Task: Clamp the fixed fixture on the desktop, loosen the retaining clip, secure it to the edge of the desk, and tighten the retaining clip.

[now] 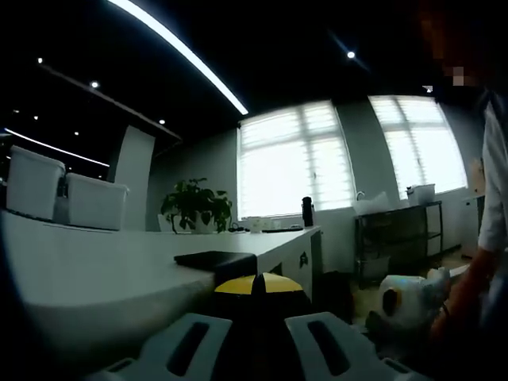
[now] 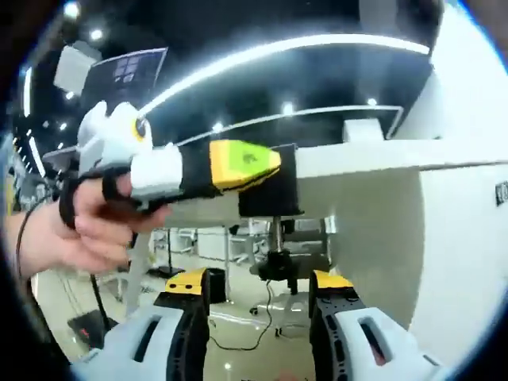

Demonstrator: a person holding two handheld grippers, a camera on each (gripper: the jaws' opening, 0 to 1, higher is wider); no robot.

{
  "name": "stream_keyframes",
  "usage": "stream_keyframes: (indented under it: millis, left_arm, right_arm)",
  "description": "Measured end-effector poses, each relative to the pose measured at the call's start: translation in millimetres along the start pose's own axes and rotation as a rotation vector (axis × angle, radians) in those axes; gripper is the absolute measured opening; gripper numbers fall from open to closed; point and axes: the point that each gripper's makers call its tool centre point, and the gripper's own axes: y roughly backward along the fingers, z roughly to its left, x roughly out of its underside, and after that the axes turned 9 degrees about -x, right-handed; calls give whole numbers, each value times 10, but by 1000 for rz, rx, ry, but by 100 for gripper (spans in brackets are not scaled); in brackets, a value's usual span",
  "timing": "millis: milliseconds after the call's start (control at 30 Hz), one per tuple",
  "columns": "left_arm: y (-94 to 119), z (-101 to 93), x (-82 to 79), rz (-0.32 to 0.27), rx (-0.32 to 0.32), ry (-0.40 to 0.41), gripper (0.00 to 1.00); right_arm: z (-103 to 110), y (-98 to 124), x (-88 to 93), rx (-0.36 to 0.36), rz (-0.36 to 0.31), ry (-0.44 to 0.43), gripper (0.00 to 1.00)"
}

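A black clamp fixture [image 2: 270,190] sits on the edge of the white desk [image 2: 373,159]. Its top plate [image 1: 216,259] lies flat on the desktop [image 1: 103,262]. Its screw and black knob [image 2: 278,263] hang down under the edge. My left gripper [image 1: 254,284] is shut on the fixture with its yellow tips together, and it enters the right gripper view from the left [image 2: 238,163], held by a hand [image 2: 95,218]. My right gripper [image 2: 260,287] is open below the desk, its yellow-tipped jaws standing either side of the knob without touching it.
A potted plant [image 1: 197,208], white chairs [image 1: 94,202] and a dark bottle [image 1: 307,211] stand along the far desk. A metal shelf rack [image 1: 397,238] is by the windows. The right gripper [image 1: 406,298] and a person's arm [image 1: 476,278] show at lower right.
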Motion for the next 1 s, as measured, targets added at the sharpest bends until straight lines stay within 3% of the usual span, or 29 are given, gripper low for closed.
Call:
stream_keyframes:
  millis: [33,167,300,567,633,1000]
  left_arm:
    - [-3,-2,-1,-1,1,1,2]
    - [-14,-11,8,0,1,-2,2]
    - [-15,-14,16,4,-1,-8,2]
    - [-9,-19,19,6,3,-18,2]
    - [-9,-19,21,8,2,-22,2]
    - [-6,-19,19,8,7,-24,2]
  right_arm:
    - [-27,-2,-43,29,-11,-16,51]
    - [-128,-83,-111,106,16,143,49]
    - [-118,-205,-51,109,13,131,42]
    - [-142,-449,64,161,75,246,30]
    - [-248,-497,81,185,83,275,27]
    - [-283,-509,118,186,105,255,26]
